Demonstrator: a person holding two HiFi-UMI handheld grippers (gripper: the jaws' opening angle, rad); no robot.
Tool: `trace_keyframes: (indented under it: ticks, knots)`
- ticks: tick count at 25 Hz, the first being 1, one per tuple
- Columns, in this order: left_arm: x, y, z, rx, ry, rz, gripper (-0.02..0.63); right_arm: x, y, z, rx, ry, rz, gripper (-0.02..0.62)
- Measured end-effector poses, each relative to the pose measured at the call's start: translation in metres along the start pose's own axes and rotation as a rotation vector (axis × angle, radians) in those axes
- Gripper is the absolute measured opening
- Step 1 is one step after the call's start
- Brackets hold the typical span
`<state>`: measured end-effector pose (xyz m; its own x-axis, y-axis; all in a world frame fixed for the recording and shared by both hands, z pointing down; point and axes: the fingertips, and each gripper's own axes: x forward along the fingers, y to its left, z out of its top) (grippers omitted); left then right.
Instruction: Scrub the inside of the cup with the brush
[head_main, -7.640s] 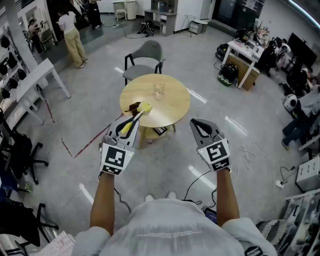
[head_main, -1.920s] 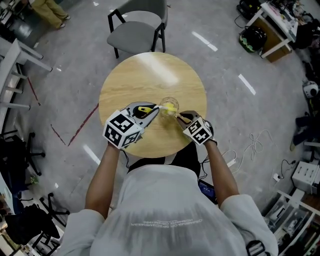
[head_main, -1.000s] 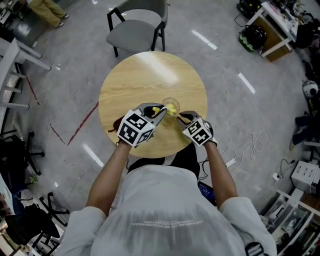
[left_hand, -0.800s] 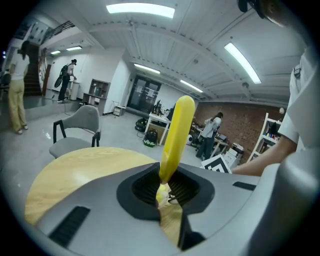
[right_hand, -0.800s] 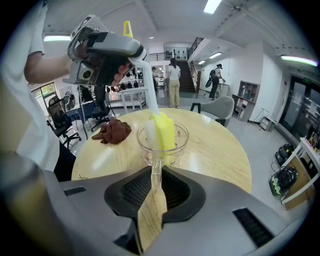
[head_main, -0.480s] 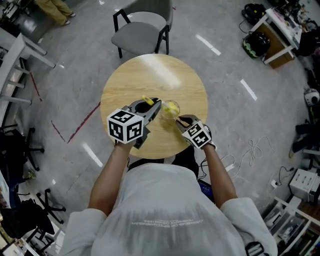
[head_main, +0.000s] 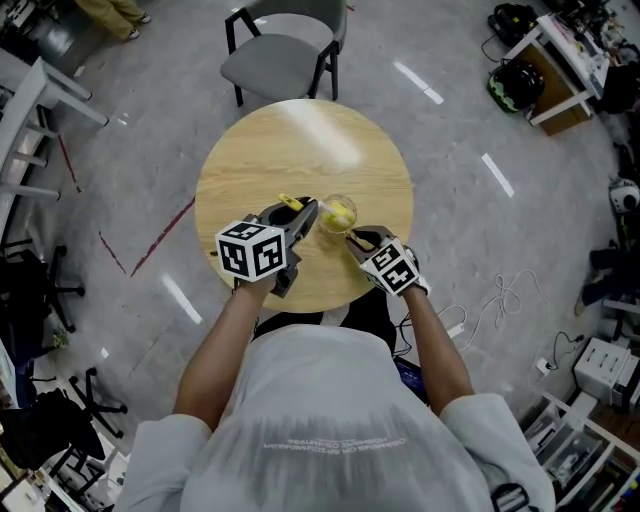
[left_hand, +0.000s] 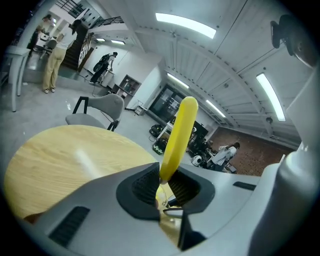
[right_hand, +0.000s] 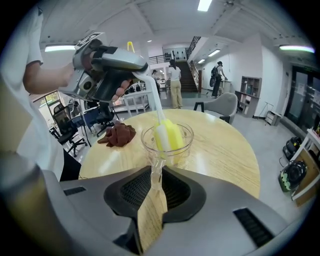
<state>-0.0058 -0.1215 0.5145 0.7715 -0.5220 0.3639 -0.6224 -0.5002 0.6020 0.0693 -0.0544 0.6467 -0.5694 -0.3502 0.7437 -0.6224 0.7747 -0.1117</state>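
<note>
A clear plastic cup (head_main: 339, 214) (right_hand: 167, 143) stands near the front of the round wooden table (head_main: 300, 150). My right gripper (head_main: 357, 238) (right_hand: 154, 176) is shut on the cup's clear handle; its jaws have just eased a little wider with the handle still between them. My left gripper (head_main: 306, 212) (left_hand: 163, 186) (right_hand: 140, 71) is shut on the brush's yellow handle (left_hand: 179, 131), whose end (head_main: 290, 202) sticks out behind the jaws. The brush's yellow and white sponge head (right_hand: 168, 135) is down inside the cup.
A crumpled brown cloth (right_hand: 119, 135) lies on the table left of the cup. A grey chair (head_main: 284, 48) (left_hand: 99, 108) stands at the table's far side. Desks, office chairs and cables ring the floor; people (left_hand: 51, 47) stand far off.
My left gripper has rolled and shifted slightly left, swinging the brush handle's end out to the upper left. The sponge head stays in the cup. The right gripper and cup have not moved.
</note>
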Motion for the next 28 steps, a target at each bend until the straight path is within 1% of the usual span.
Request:
trace_keyframes:
  ticks: [3, 9, 13, 17, 21, 24, 28]
  knots:
    - [0.005, 0.003, -0.011, 0.000, 0.019, 0.010, 0.063, 0.002, 0.002, -0.001, 0.004, -0.006, 0.006, 0.095]
    - [0.007, 0.012, -0.013, 0.009, 0.030, 0.027, 0.060, 0.004, 0.000, -0.007, 0.037, -0.015, -0.001, 0.098]
    - [0.003, 0.016, -0.004, -0.038, 0.002, 0.020, 0.060, 0.007, 0.008, -0.004, 0.095, -0.030, 0.024, 0.098]
    - [-0.006, 0.005, 0.008, -0.020, -0.040, 0.011, 0.060, 0.005, 0.012, -0.007, 0.122, -0.037, 0.043, 0.102]
    - [-0.017, 0.002, 0.019, -0.044, -0.087, 0.007, 0.058, 0.002, 0.019, -0.009, 0.132, -0.009, 0.093, 0.104]
    - [-0.017, -0.002, 0.012, -0.061, -0.087, 0.000, 0.058, 0.000, 0.022, -0.013, 0.153, -0.003, 0.115, 0.104]
    - [-0.011, -0.004, 0.001, -0.080, -0.064, -0.011, 0.058, 0.004, 0.023, -0.010, 0.172, -0.015, 0.109, 0.106]
